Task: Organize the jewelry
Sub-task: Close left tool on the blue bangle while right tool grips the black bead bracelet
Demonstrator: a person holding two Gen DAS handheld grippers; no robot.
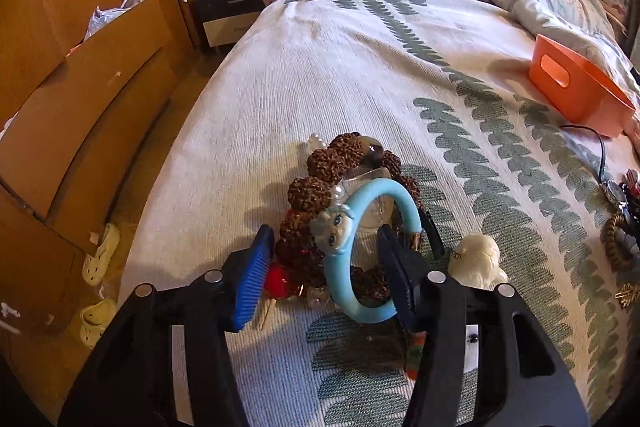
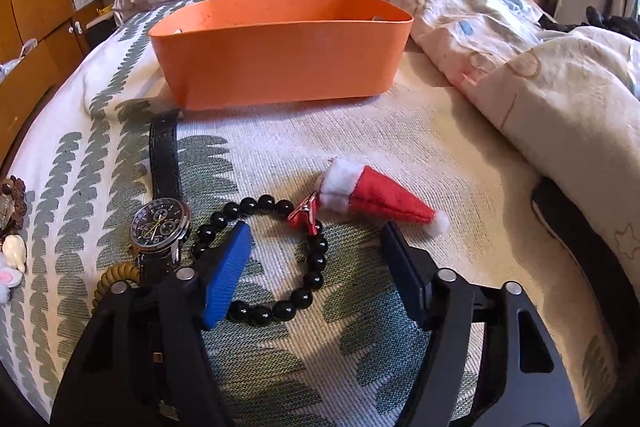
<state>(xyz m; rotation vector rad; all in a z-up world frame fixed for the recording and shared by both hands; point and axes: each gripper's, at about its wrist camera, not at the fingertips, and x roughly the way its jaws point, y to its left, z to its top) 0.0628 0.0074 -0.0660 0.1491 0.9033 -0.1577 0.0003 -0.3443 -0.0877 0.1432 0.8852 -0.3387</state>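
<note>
1. Blue-padded fingers of the left gripper (image 1: 324, 251) stood partly apart around a light blue bangle (image 1: 362, 251). The right pad looked to touch the bangle's rim, but I could not tell if the left pad pressed anything.
2. That bangle, with a small owl figure on it, lay on a brown beaded bracelet (image 1: 320, 187) on the bed cover (image 1: 320, 75). A white figurine (image 1: 478, 261) lay just beside the right finger.
3. Fingers of the right gripper (image 2: 316, 245) were apart, with nothing clamped. A black bead bracelet (image 2: 280, 309) lay on the bed between them, its left part behind the blue pad.
4. A red clip with a small Santa hat (image 2: 376, 197) touched the bracelet's far side. A wristwatch (image 2: 160, 227) with a black strap lay just left of the bracelet.
5. The orange basket (image 2: 280, 63) stood farther up the bed, near the crumpled duvet (image 2: 500, 39).
</note>
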